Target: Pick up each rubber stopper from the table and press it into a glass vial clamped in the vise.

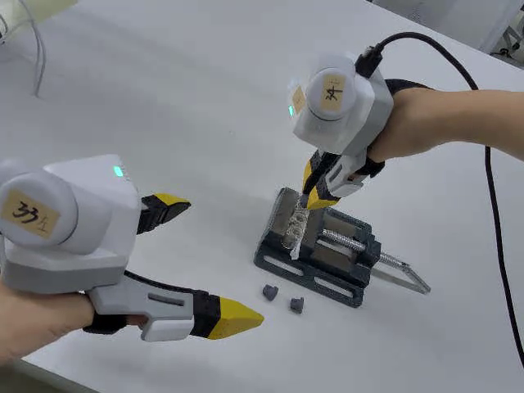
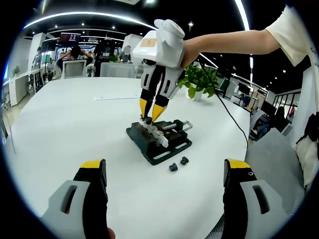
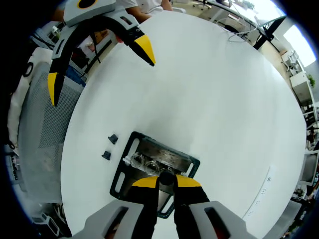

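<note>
The right tongs point(image 3: 167, 182) are at the bottom middle of the right gripper view. Their yellow tips are pulled close together. A small dark rubber stopper point(image 3: 167, 176) seems to be pinched between them, right over the mouth of a vial. This looks like the pressing step, where the stopper goes down into the glass.

The next move likely calls for a straight, gentle push. Glass is hard but can crack, and rubber is soft and squashes to fit. After that the tips would need to let go.

Just to the left of that spot, two clear glass vials point(image 3: 137, 160) stand in a row with round, open mouths. They are held in the vise point(image 3: 167, 153), a dark, heavy-looking metal block. It has a shiny screw point(image 1: 344, 240) on one side.

The left tongs point(image 1: 225, 259) are at the lower left of the head view. Their tips are wide apart and hold nothing.

Two loose stoppers point(image 1: 269, 291) lie on the tabletop point(image 1: 164, 98), just below the vise in the head view. They are near each other but not touching. They are small, stubby and dark grey. Two open vials and two loose stoppers likely means two more are left to do. The tabletop is white, smooth and flat.
</note>
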Available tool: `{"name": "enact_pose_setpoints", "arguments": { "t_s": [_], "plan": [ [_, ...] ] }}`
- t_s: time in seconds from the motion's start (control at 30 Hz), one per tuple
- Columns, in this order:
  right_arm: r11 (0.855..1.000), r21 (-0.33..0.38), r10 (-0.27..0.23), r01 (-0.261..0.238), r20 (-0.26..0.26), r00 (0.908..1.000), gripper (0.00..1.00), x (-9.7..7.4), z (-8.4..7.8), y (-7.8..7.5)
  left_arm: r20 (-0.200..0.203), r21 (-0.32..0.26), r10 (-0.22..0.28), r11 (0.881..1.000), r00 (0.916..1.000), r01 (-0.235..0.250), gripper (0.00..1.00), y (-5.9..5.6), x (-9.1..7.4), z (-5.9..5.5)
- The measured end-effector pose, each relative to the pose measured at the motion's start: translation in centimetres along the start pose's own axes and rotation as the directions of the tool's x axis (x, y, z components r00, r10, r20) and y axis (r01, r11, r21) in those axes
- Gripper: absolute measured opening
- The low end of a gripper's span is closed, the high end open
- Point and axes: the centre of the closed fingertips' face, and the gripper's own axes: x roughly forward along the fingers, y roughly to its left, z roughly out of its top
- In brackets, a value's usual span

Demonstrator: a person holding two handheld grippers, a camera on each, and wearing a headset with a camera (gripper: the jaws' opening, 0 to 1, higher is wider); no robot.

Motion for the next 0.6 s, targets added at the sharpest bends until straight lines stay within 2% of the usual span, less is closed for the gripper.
{"name": "enact_pose_setpoints", "arguments": {
  "t_s": [0.3, 0.43, 0.5, 0.6],
  "plan": [
    [1.0, -0.002, 0.001, -0.001, 0.024, 0.9997, 0.09, -0.1, 0.0, 0.2, -0.009, -0.002, -0.009, 1.0, 0.9999, 0.009, 0.97, -0.3, 0.2, -0.2],
    [1.0, -0.005, -0.018, 0.018, 0.026, 0.9995, 0.16, -0.6, -0.4, 0.0, -0.011, 0.001, -0.013, 1.0, 0.9999, 0.013, 0.97, -0.4, 0.3, -0.1],
    [1.0, 0.01, -0.025, 0.025, 0.036, 0.999, 0.18, -1.1, -0.6, 0.0, -0.008, -0.002, -0.015, 1.0, 0.9999, 0.015, 0.97, -0.4, 0.3, 0.0],
    [0.998, 0.055, -0.009, 0.005, 0.077, 0.997, 0.15, -1.6, -0.6, 0.0, -0.007, 0.001, -0.016, 1.0, 0.9998, 0.016, 0.97, -0.3, 0.4, 0.1]
  ]
}}
